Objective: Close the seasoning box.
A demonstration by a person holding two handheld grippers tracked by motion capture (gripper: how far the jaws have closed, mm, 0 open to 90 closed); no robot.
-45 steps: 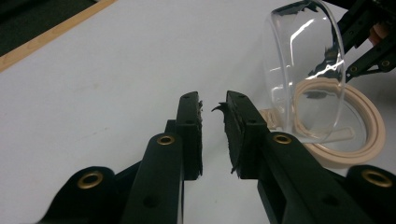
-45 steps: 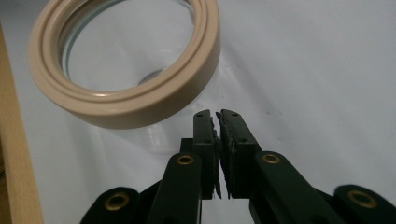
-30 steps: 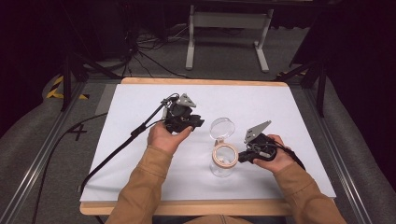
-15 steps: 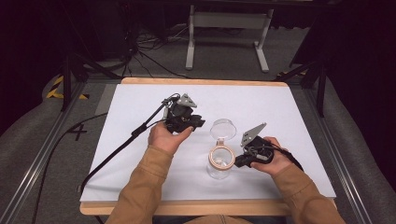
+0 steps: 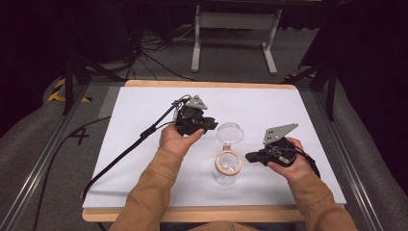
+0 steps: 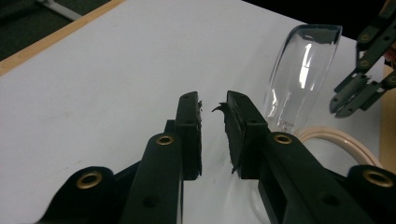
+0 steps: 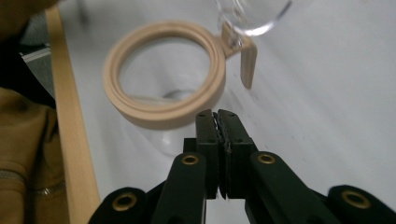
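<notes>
Clear jar (image 5: 227, 166), lid (image 5: 229, 132) swung open, centre of frame on the desk (image 5: 144, 110): light, rigid, slippery, likely breakable; best gripped at beige rim (image 7: 163, 74). Right gripper (image 5: 250, 157) fingers just pressed together, empty; left gripper (image 5: 210, 126) fingers slightly parted, empty.

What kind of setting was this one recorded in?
Likely a lab or studio data-collection rig: a white-covered wooden table inside metal rails, dark curtains behind, black cables on grey carpet, and a hand-held black gripper.

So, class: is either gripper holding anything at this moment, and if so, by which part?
Nothing is held. The right gripper is shut on itself just short of the jar's beige rim. The left gripper has a small empty gap, beside the clear lid.
</notes>
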